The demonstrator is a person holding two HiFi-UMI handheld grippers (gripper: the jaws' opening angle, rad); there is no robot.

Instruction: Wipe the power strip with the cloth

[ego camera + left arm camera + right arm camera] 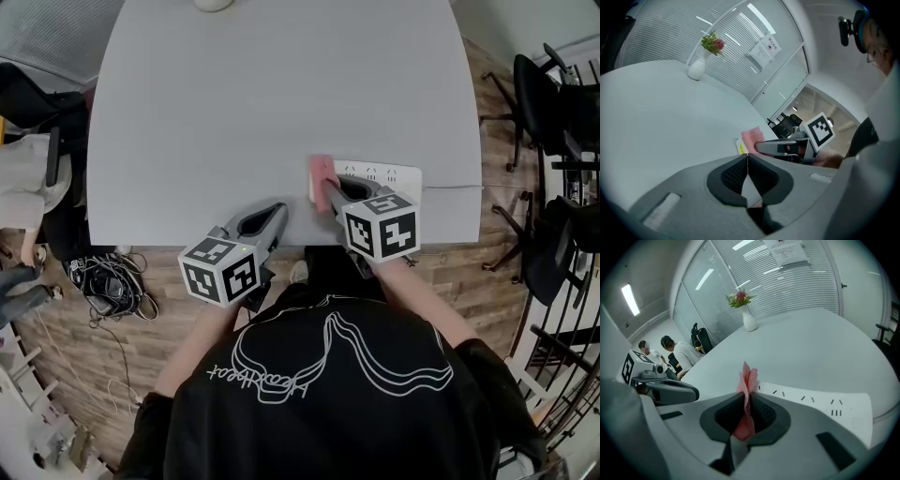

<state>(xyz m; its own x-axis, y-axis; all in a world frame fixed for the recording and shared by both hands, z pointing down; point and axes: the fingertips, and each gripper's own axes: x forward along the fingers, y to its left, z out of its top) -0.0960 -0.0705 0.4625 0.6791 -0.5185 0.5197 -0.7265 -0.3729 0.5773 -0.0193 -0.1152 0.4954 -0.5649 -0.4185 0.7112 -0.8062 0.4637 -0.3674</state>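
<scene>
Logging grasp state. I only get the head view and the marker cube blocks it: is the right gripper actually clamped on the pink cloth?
Observer: Yes. The right gripper is shut on the cloth, which stands bunched up between the jaws.
Operator: And the other one?
Observer: The left gripper is shut with nothing in it.
Operator: White blob at my frame's top edge?
Observer: A white vase holding flowers.
</scene>
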